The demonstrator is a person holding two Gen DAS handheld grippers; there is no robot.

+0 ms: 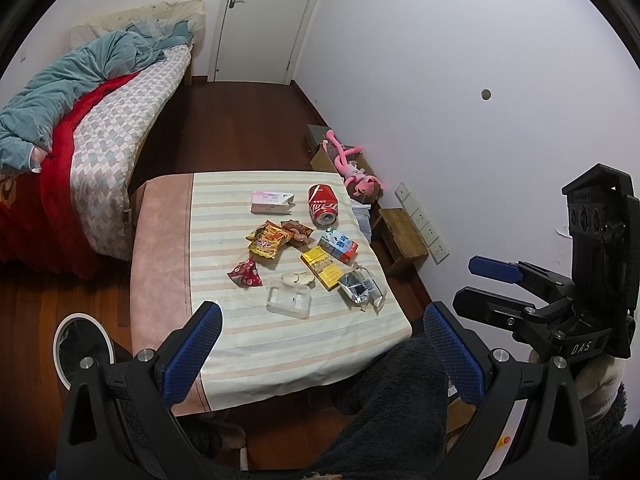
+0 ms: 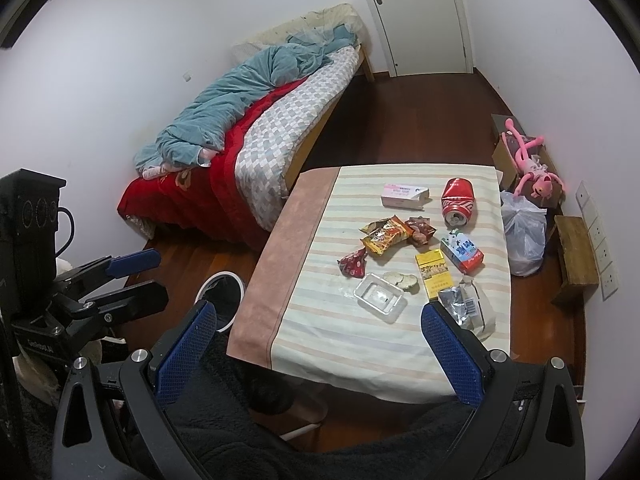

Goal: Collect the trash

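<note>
Bin [image 1: 82, 346] partly behind the left gripper [image 1: 320, 344]; wrapper print [image 2: 386, 236] too small to read.

Both wrist cameras look down from the near edge of the striped table [image 1: 256, 344], left view from its left, right view from its right; both share its littered top
</note>
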